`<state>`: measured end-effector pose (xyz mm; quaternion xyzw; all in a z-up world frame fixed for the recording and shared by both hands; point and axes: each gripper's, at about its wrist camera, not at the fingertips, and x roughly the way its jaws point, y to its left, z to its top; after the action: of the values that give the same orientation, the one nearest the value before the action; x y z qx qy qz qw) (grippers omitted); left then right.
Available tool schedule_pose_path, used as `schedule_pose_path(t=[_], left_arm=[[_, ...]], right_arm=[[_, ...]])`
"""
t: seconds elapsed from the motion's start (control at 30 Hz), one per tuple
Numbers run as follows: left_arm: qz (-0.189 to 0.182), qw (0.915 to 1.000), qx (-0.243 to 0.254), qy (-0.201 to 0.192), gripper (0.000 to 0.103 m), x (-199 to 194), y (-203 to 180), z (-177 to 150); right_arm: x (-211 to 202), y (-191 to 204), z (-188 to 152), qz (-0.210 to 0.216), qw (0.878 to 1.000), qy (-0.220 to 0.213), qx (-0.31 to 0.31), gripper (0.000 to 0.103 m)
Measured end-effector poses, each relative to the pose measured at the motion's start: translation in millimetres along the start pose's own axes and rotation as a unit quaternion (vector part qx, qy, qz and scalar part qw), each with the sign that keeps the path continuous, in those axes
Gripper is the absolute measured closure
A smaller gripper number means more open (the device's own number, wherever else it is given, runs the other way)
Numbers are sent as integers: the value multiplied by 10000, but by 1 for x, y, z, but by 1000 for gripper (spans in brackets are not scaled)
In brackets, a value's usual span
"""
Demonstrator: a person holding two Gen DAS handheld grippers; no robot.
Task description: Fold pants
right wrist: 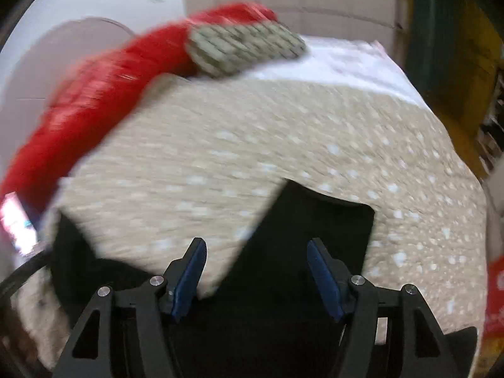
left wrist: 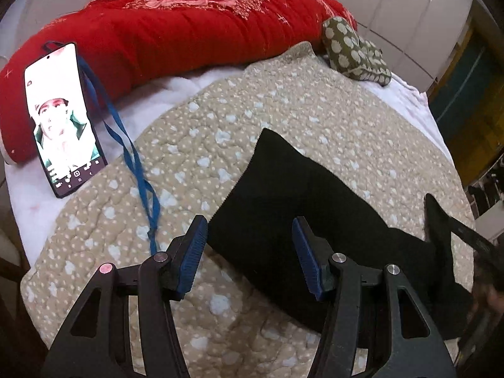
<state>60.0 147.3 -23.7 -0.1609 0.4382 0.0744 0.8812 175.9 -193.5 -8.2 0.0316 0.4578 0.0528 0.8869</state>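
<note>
Black pants lie spread on a beige quilt on the bed. My left gripper is open, its blue pads above the near left edge of one flat pant part, holding nothing. In the blurred right wrist view the pants show as a black panel with its far edge ahead, and another black part at the left. My right gripper is open over the black cloth, empty. The other gripper shows dimly at the right edge of the left wrist view.
A phone with a lit screen leans on a red bolster at the back left, a blue lanyard trailing from it across the quilt. A green spotted cushion lies at the back right. The bed edge falls off on the right.
</note>
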Motion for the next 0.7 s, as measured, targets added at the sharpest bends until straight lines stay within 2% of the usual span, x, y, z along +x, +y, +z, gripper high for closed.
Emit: schedule_pose_path(t=[0.03, 0.13, 0.27, 0.33, 0.4, 0.47, 0.53, 0.6, 0.63, 0.7], left_arm=[[51, 10000, 15, 6, 48, 0, 0, 0], [89, 9999, 24, -65, 48, -2, 4, 2], [184, 9998, -99, -12, 46, 10, 7, 6], [129, 9998, -162, 74, 46, 16, 5, 5], [226, 9997, -119, 63, 46, 18, 0, 2], [283, 9996, -36, 57, 46, 19, -4, 0], [286, 9996, -4, 81, 46, 20, -6, 0], [302, 9995, -7, 87, 46, 20, -7, -1], [293, 9995, -12, 92, 46, 20, -6, -1], [260, 9996, -15, 75, 46, 18, -5, -1]], right_arm=[[15, 1, 5, -29, 9999, 112, -11, 39], [24, -16, 9, -663, 9978, 13, 68, 42], [12, -63, 6, -284, 9964, -209, 767, 42], [12, -71, 6, 135, 9949, -149, 993, 42], [17, -57, 14, 310, 9957, -32, 869, 42], [22, -37, 22, 259, 9981, 3, 565, 42], [42, -12, 32, -157, 9993, 313, 152, 41], [73, 4, 38, -633, 9953, 727, -84, 41], [85, 7, 37, -694, 9941, 821, -109, 43], [87, 6, 33, -668, 9957, 625, -161, 64]])
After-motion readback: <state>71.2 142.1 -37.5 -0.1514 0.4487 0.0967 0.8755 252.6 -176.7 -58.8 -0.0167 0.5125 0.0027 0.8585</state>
